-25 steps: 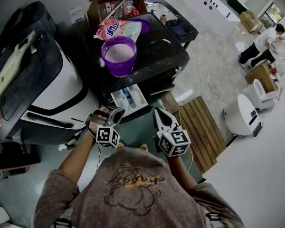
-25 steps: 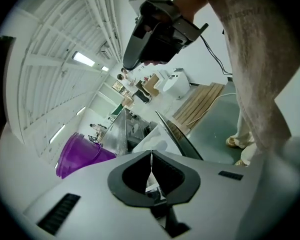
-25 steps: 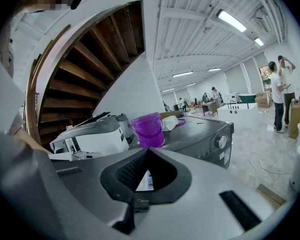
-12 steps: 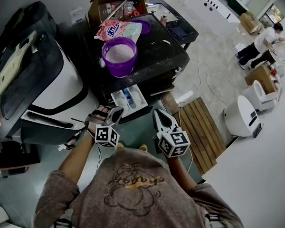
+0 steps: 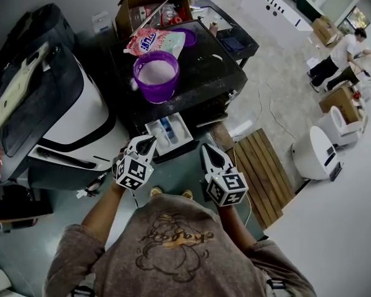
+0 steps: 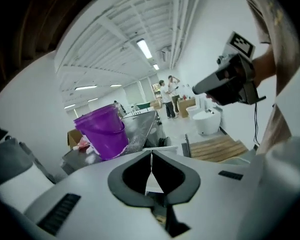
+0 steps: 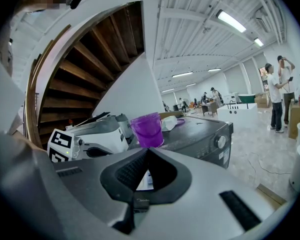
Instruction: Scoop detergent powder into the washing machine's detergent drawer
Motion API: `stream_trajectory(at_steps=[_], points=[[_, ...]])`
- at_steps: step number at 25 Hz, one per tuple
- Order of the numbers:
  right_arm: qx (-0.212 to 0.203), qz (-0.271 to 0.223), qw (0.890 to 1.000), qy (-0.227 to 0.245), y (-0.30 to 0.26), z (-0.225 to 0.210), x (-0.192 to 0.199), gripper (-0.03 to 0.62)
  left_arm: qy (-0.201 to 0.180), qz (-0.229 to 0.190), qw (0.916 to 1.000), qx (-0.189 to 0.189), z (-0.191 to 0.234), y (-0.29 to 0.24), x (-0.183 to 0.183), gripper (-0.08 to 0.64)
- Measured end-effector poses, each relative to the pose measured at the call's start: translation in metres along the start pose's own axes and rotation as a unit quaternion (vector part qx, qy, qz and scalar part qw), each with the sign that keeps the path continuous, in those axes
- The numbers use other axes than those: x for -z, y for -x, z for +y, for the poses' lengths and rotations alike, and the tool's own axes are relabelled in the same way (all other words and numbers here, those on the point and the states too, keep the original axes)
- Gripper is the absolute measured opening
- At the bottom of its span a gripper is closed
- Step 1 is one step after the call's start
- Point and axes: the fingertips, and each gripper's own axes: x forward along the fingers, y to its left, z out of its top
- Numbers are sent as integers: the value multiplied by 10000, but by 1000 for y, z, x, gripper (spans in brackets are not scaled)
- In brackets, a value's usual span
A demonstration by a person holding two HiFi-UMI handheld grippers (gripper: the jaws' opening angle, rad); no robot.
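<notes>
Detergent bag (image 5: 157, 41) print looks illegible.

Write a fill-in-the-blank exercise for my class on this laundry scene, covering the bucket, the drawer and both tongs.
1. The bucket standing on top of the washing machine is ____ in colour.
2. The detergent drawer below it is not closed but ____.
3. The left tongs and the right tongs are both ____ and hold nothing.
Missing words: purple; open; shut.
</notes>
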Motion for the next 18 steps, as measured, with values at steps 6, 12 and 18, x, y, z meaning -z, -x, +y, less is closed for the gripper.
stream_trajectory(at_steps=[6,12,18], points=[[49,-46,10000,13,1,-4,-3,2,1403,-359,9893,-174,19,12,-8,25],[78,-30,10000,47,2,-7,2,2,2307,-644,9706,-244,30,25,-19,25],[146,-94,9998,115,5,-11,-2,2,2640,-999,9587,-333,39,38,-40,25]])
